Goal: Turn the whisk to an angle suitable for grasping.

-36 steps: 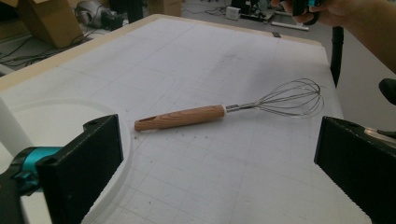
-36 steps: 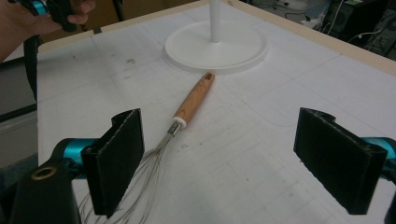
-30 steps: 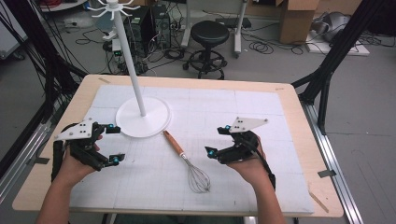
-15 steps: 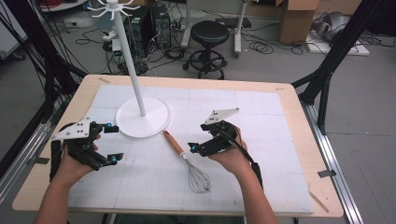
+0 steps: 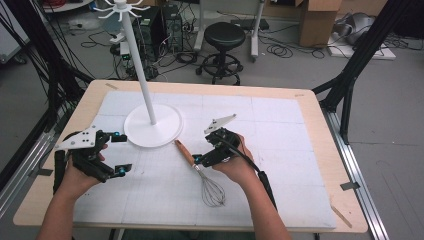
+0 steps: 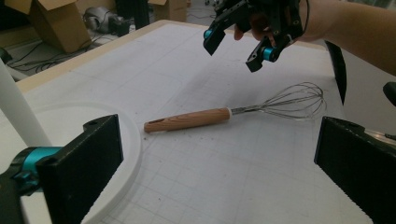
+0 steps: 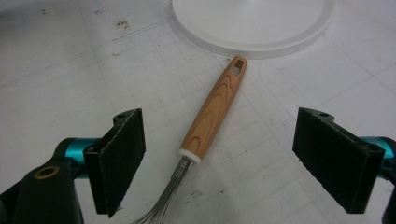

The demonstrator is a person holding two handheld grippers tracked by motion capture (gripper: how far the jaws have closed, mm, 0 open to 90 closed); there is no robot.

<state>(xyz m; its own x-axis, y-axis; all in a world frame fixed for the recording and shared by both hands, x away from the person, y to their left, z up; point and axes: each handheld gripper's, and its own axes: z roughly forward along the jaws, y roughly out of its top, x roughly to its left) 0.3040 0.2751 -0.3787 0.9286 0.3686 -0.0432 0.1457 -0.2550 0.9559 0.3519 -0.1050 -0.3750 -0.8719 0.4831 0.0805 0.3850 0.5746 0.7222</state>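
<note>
A whisk (image 5: 198, 170) lies flat on the white gridded mat (image 5: 280, 165), around the middle of the table (image 5: 320, 125) and a little toward its near side. Its long axis runs on a diagonal: the wooden handle (image 7: 214, 108) points far and left, its tip with a small hanging hole stopping just short of the round white base (image 5: 152, 126) of a stand, apart from it by a narrow strip of mat; the wire loops (image 5: 213, 192) point near and right. In the right gripper view the handle runs up the middle of the frame, between the two black jaws. The right gripper (image 5: 204, 156) hovers above the whisk near the junction of handle and wires, its jaws spread wide to either side of the handle and touching nothing; the left gripper view shows it (image 6: 240, 41) clearly raised above the mat, not in contact with the whisk. The left gripper (image 5: 120, 153) sits at the left side of the mat, near the stand base and well apart from the whisk, its jaws likewise spread wide with nothing between them. The stand's thin white pole (image 5: 139, 65) rises upright from the middle of the base, to hooks at the top. No container is on the table. The mat to the right of the whisk and toward the far right corner is open, as is the near strip by the table edge; the stand base limits room on the far left of the handle.
</note>
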